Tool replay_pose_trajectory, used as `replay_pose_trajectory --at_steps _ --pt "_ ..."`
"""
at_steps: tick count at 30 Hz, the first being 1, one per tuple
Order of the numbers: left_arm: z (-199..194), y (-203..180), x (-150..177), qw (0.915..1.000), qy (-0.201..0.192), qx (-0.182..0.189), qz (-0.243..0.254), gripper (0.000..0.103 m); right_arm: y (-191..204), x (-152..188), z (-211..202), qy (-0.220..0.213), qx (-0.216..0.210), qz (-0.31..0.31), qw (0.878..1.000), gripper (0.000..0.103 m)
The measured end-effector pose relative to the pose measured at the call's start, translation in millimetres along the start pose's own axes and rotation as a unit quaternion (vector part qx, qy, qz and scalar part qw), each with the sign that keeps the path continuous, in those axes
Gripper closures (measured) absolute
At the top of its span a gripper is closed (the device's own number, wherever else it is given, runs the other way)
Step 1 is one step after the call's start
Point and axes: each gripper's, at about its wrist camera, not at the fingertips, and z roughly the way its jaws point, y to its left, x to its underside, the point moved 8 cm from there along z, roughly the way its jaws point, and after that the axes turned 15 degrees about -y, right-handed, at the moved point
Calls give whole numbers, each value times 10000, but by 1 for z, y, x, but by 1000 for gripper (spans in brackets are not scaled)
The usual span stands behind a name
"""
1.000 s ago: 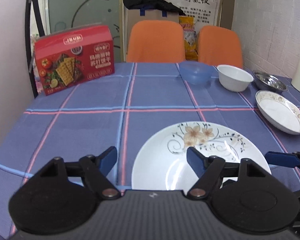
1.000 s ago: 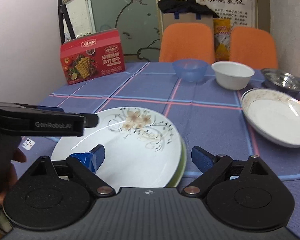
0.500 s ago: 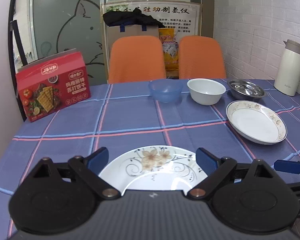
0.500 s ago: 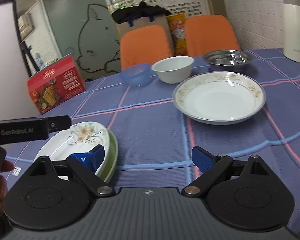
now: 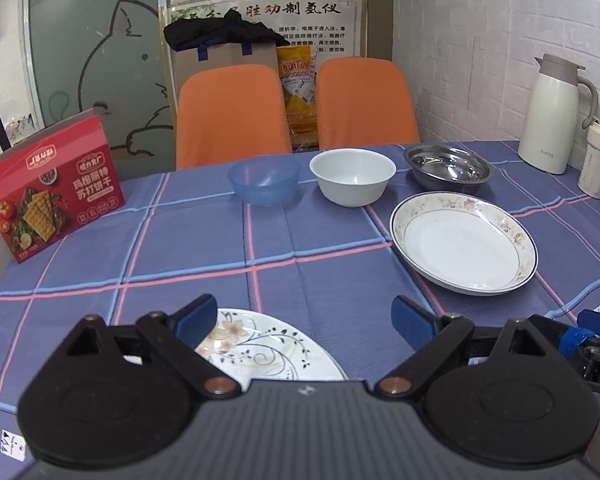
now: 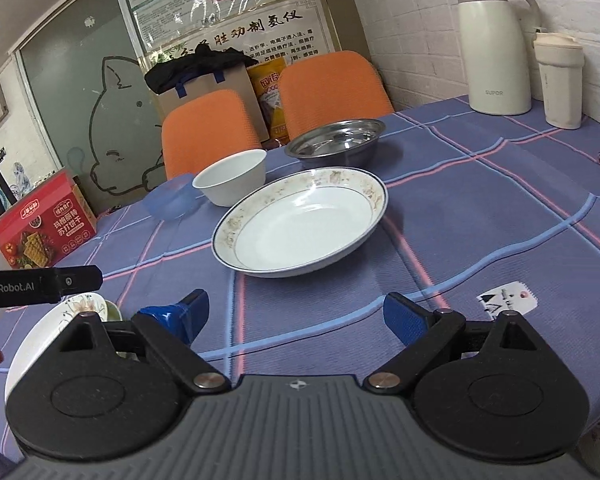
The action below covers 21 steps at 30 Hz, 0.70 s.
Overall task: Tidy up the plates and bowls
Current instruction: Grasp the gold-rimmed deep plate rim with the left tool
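Room: a frosted glass wall with a cat drawing, a poster with Chinese writing, and a white brick wall on the right.
Table: covered by a blue tablecloth [image 5: 300, 236] with pink and light blue lines; two orange chairs [image 5: 232, 112] stand at the far side.
Floral plate [image 5: 260, 350]: white with a flower and black curls, at the near edge of the table on the left. In the right wrist view it lies on top of a green plate [image 6: 112, 310], of which only a part of the rim shows.
Deep plate [image 5: 464, 244]: white with a patterned rim, on the right part of the table, well apart from the floral plate.
Bowls: a row at the far side, from left to right a blue bowl [image 5: 264, 180], a white bowl [image 5: 352, 176] and a steel bowl [image 5: 448, 168]. The steel bowl stands just behind the deep plate.
Left gripper [image 5: 304, 318]: jaws wide apart and holding nothing; it hovers over the near edge, with its left finger above the rim of the floral plate.
Right gripper [image 6: 296, 316]: jaws wide apart and holding nothing; it points at the deep plate, which is farther on the table.
Other things: a red cracker box [image 5: 52, 192] at the far left; a white thermos jug [image 5: 552, 116] and a cream cup [image 5: 598, 160] at the far right near the wall.
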Motion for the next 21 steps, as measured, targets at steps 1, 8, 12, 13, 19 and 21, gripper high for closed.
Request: replay_pose_trajectory --at_steps 1,8,12,13,19,21 --pt "3 -3 0 10000 35 20 -12 10 -5 -1 0 -4 13 52 10000 21" --pt "22 -19 -4 9995 237 209 -45 10 -28 -9 12 48 -38 307 9995 21" --pt "42 -30 -11 9972 493 546 -142 10 -28 -24 32 94 -229 129 9996 21" --pt "50 -34 -16 9958 580 690 -181 10 -28 -30 39 54 -293 1 9996 21" --pt "111 -62 -40 9865 957 1309 -234 10 -37 -43 99 390 -78 -660 9970 21" --pt "136 -73 -36 9819 1237 1428 -158 10 -39 -38 113 588 -43 -765 9953 21"
